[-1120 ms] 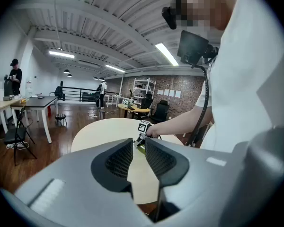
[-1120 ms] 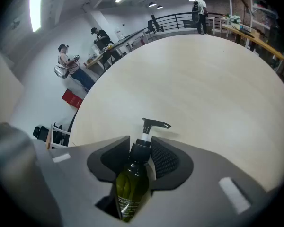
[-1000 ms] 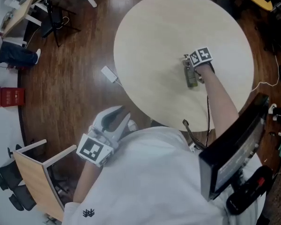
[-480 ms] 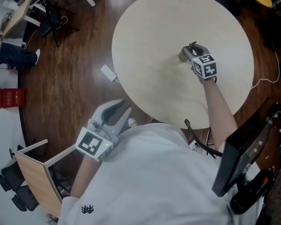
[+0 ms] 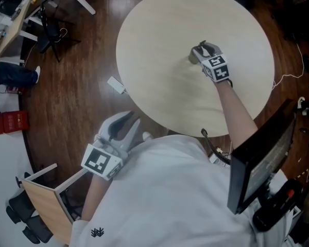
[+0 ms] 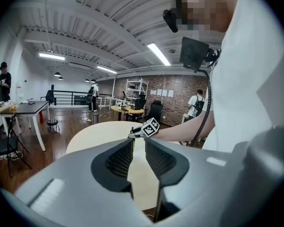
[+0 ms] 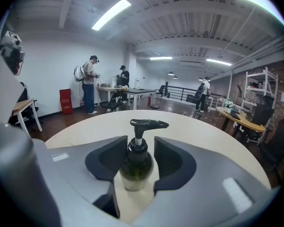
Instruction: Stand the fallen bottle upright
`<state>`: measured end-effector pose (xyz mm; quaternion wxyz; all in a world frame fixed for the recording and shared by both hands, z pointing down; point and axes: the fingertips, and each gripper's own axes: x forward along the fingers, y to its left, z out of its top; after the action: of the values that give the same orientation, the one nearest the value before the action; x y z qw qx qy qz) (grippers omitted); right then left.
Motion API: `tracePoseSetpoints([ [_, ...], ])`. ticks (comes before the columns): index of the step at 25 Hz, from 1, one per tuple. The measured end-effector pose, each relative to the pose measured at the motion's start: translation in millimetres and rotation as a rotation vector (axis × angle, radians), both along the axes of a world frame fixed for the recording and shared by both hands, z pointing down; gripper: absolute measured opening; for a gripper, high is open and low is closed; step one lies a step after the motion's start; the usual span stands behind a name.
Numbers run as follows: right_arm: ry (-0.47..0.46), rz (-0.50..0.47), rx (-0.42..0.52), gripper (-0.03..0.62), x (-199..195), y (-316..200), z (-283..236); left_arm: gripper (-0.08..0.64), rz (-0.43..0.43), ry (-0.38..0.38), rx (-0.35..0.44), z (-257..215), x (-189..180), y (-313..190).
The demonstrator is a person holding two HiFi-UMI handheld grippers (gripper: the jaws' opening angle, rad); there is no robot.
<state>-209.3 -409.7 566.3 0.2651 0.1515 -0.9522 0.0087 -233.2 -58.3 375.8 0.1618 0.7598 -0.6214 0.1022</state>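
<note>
A dark green pump bottle (image 7: 135, 171) stands upright on the round pale table (image 5: 159, 45). In the head view the bottle (image 5: 194, 57) is mostly hidden under my right gripper (image 5: 200, 51). The right gripper (image 7: 137, 148) has a jaw on each side of the bottle's body, and its jaws are opening, with a thin gap at the right pad. My left gripper (image 5: 127, 121) hangs off the table's near edge over the floor, close to the person's body. The left gripper (image 6: 138, 148) is slightly open, with nothing between its pads.
A small white object (image 5: 117, 84) lies on the wooden floor left of the table. A wooden-seated chair (image 5: 41, 199) stands at the lower left. A monitor on an arm (image 5: 257, 163) stands at the lower right. Desks and people are farther off in the room.
A second ago the bottle lay on its side in the right gripper. The gripper rose and rolled, and the bottle now stands upright. The left gripper has barely moved.
</note>
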Motion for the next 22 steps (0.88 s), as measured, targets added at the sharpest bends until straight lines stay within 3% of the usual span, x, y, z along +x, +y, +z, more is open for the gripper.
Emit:
tracePoseSetpoints([
  [1, -0.003, 0.016, -0.003, 0.202, 2.1, -2.2, -1.3, 0.081, -0.001, -0.001, 0.003, -0.6, -1.9, 1.2],
  [4, -0.028, 0.073, -0.030, 0.241, 12.7, -1.1, -8.3, 0.081, -0.001, 0.003, 0.013, -1.1, -9.2, 8.8],
  [9, -0.068, 0.113, -0.017, 0.259, 32.6, 31.1, -38.8, 0.081, 0.034, -0.002, 0.061, -4.9, -19.6, 26.8],
  [22, -0.139, 0.080, -0.037, 0.281, 87.8, 215.3, -95.9, 0.081, 0.136, 0.017, 0.135, 2.4, -7.5, 102.6],
])
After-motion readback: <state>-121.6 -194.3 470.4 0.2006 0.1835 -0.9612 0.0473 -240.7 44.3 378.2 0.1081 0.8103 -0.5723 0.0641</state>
